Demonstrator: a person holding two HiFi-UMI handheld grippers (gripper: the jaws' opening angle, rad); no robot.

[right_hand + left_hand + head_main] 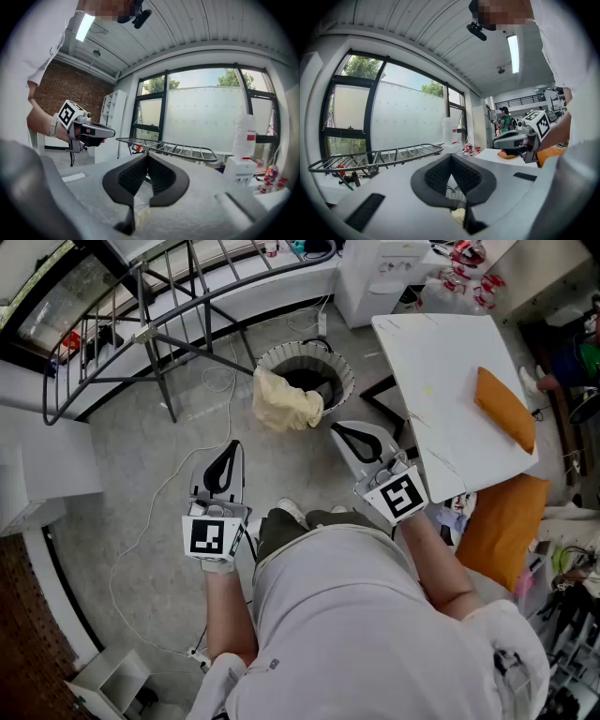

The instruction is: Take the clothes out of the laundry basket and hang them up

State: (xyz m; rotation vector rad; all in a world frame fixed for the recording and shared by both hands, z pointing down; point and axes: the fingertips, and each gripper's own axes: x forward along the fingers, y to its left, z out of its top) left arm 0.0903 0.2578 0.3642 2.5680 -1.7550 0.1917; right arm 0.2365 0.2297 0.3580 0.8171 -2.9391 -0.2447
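Low centre-left in the head view, the left tongs [231, 451] are shut and empty. The yellow cloth [284, 401] drapes over the basket [335, 371] rim, above and between both tongs. The right tongs [339, 431], likewise shut and empty, look nearer.

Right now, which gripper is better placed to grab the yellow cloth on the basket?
Probably the right gripper: its shut, empty jaws sit nearer the yellow cloth draped over the laundry basket rim and point toward it. The left gripper aims past its side.
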